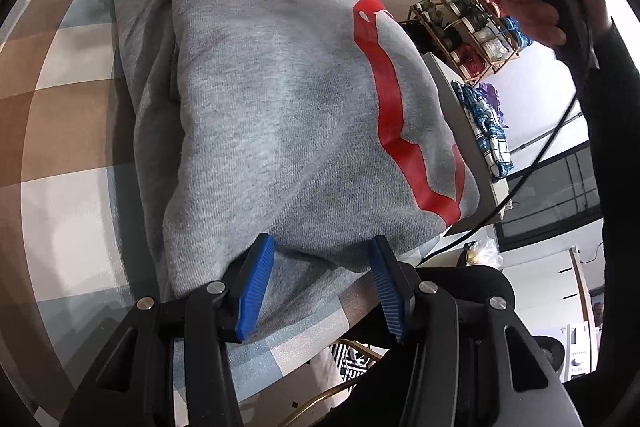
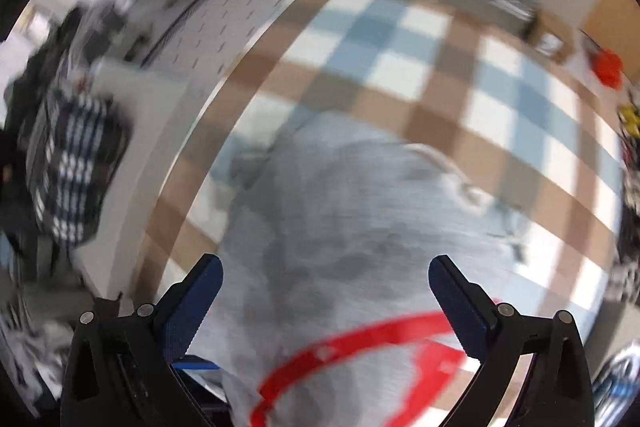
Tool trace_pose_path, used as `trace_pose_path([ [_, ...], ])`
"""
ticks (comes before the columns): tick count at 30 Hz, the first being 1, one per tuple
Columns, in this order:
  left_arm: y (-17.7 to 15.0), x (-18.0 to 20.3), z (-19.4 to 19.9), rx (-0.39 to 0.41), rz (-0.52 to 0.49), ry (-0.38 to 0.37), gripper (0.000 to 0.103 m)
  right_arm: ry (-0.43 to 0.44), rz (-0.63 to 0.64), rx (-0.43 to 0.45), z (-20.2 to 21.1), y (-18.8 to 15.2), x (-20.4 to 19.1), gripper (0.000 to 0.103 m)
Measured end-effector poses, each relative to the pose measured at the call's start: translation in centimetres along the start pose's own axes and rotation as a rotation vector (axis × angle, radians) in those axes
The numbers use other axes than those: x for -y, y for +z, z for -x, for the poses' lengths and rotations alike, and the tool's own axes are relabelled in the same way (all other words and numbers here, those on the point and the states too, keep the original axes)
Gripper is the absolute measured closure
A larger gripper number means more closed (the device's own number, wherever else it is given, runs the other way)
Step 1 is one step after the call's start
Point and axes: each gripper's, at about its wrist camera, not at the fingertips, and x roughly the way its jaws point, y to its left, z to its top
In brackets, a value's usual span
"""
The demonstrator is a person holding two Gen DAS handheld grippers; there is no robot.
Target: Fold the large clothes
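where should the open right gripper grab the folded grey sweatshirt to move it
Probably the near thick folded edge of the grey sweatshirt, beside the left gripper, coming in low from the table edge: there the layers stack, so one pinch catches them all.

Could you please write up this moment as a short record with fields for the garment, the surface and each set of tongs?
garment: grey sweatshirt with a red print, folded into a thick bundle
surface: checked tablecloth in brown, white and blue
left tongs: partly closed at the bundle's near edge, fabric between the blue pads; grip unclear
right tongs: wide open above the sweatshirt, holding nothing
image quality: right wrist view is motion-blurred
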Motion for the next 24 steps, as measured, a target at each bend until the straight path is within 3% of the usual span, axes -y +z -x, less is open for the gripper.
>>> trace_pose_path([
  [5,-0.2,0.0,-0.2,0.0,0.005,-0.017,0.059,-0.067,-0.029,-0.174,-8.7,1.3,-1.5,0.0],
  [9,0.0,0.0,-0.3,-0.006,-0.005,-0.018,0.059,-0.117,-0.045,-0.166,-10.7,1.5,-1.9,0.0],
  [14,0.2,-0.4,-0.3,-0.008,0.012,-0.046,0.059,-0.11,-0.074,-0.116,-10.3,1.5,-1.7,0.0],
  [18,0.2,-0.4,-0.3,-0.004,0.013,-0.05,0.059,0.106,-0.09,-0.05,-5.4,0.1,-0.5,0.0],
  [21,0.1,-0.4,-0.4,-0.004,0.009,-0.043,0.059,0.16,-0.11,0.012,-0.8,-2.2,1.0,0.0],
  [23,0.1,-0.3,-0.3,-0.003,0.014,-0.041,0.059,0.209,-0.137,-0.009,1.0,-4.2,2.0,0.0],
  [24,0.1,-0.3,-0.3,-0.003,0.014,-0.04,0.059,0.276,-0.159,-0.047,1.1,-5.6,2.6,0.0],
])
